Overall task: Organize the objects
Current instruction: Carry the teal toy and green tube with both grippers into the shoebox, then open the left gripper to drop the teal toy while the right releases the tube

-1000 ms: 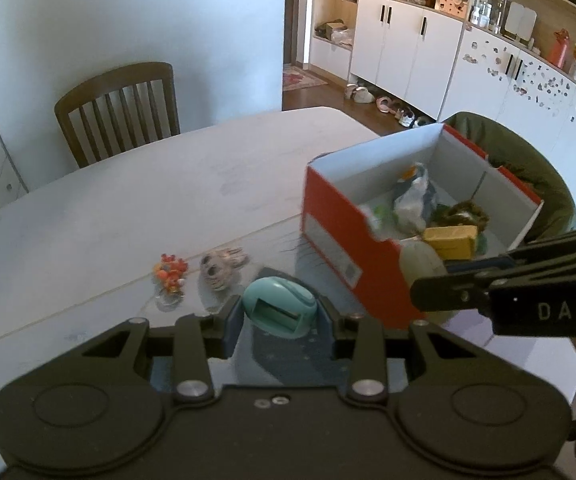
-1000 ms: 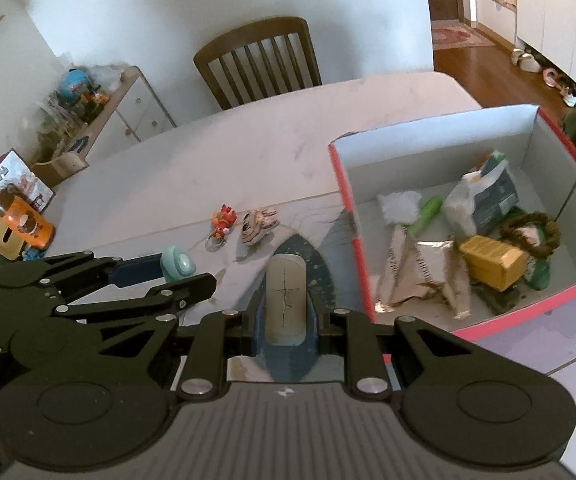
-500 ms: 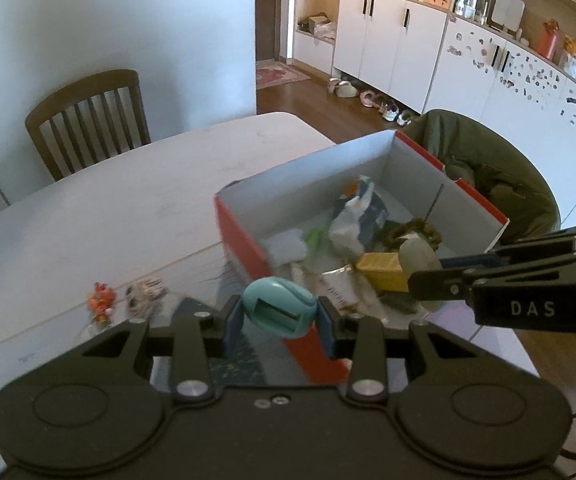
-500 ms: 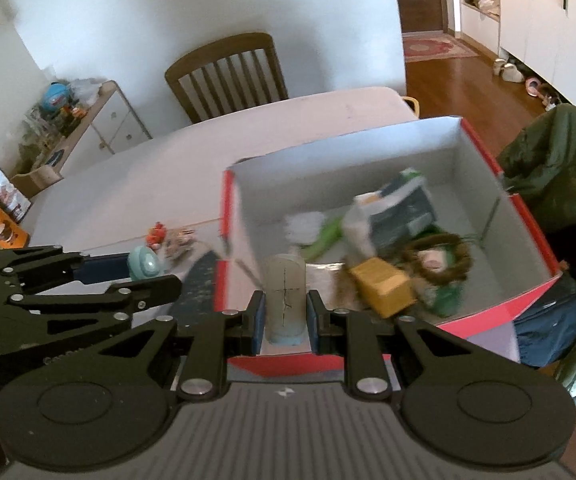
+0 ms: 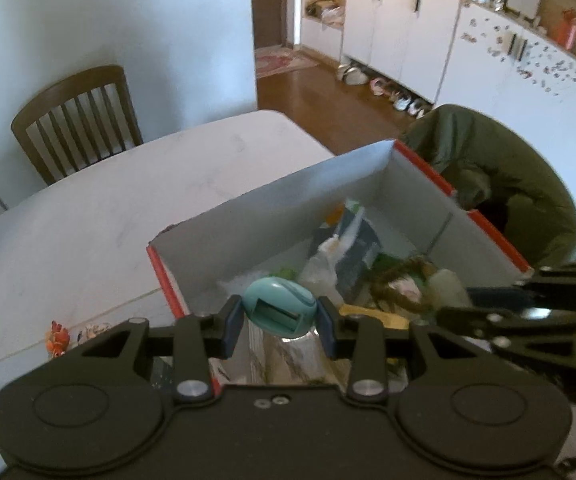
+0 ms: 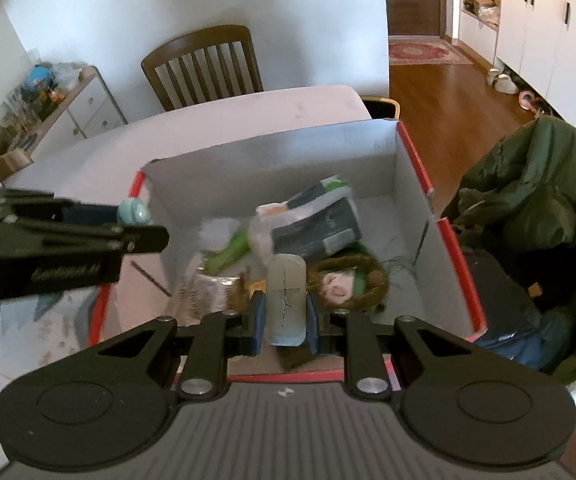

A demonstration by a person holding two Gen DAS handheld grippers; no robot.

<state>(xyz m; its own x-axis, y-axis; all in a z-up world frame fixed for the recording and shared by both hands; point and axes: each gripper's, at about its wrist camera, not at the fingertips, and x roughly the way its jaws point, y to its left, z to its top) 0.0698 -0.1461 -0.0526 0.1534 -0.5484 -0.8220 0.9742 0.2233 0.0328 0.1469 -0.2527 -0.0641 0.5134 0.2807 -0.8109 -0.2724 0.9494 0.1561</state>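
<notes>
Grippers over an open red box [image 6: 415,156] on a white table [image 5: 88,208]: the left gripper [image 5: 280,322] clamps a teal egg-shaped toy [image 5: 280,308], the right gripper [image 6: 286,312] a pale flat piece [image 6: 286,292]. Only the left wrist view shows two small figures [image 5: 76,334] near the table's front edge; only the right shows a cluttered sideboard [image 6: 48,108]. Inside the box lie a dark pouch [image 6: 319,228], a green item [image 6: 232,250], crinkled foil [image 6: 204,292] and a brown-haired doll head [image 6: 347,284]. A second ago both grippers hung above bare tabletop beside the box.
</notes>
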